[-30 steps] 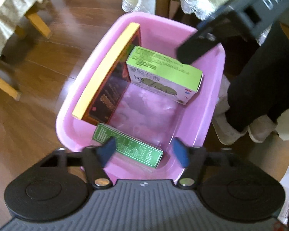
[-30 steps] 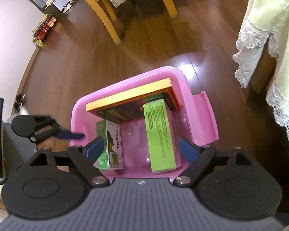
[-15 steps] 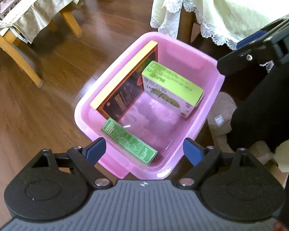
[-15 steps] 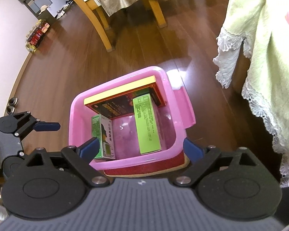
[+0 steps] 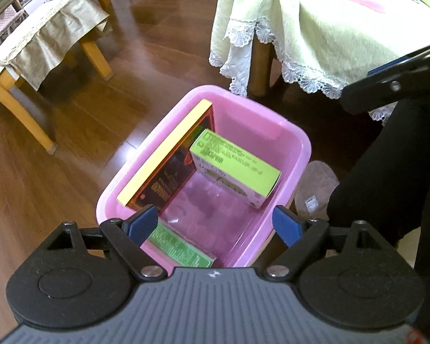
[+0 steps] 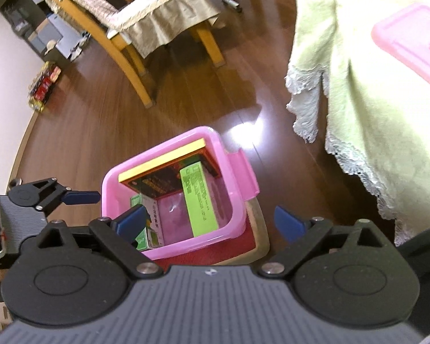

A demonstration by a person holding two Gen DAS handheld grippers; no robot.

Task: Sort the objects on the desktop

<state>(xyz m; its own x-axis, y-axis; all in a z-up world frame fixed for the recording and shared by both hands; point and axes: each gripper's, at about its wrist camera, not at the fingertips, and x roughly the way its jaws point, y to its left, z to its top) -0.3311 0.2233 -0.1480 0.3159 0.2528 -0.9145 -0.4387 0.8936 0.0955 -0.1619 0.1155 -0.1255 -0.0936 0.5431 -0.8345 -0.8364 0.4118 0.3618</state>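
Note:
A pink plastic bin (image 5: 289,132) (image 6: 235,195) stands on the wooden floor. Inside, a large flat box with a yellow edge (image 5: 163,154) (image 6: 160,160) leans on one wall. A light green box (image 5: 235,166) (image 6: 199,197) stands beside it, and a darker green box (image 5: 180,249) (image 6: 152,226) rests at the near wall. My left gripper (image 5: 215,225) hovers open above the bin's near rim, holding nothing. My right gripper (image 6: 210,222) is open and empty too, high over the bin. Each gripper shows at the edge of the other's view.
A table with a pale yellow lace-edged cloth (image 5: 315,28) (image 6: 372,100) stands right of the bin, with a pink lid (image 6: 410,40) on top. A wooden chair (image 5: 28,57) (image 6: 146,34) stands left. A person's dark-clothed leg (image 5: 387,177) and slipper (image 5: 315,183) are beside the bin.
Both grippers have risen away from the bin, which now looks smaller and lower. The left gripper's fingers have spread wider. The boxes in the bin have not moved.

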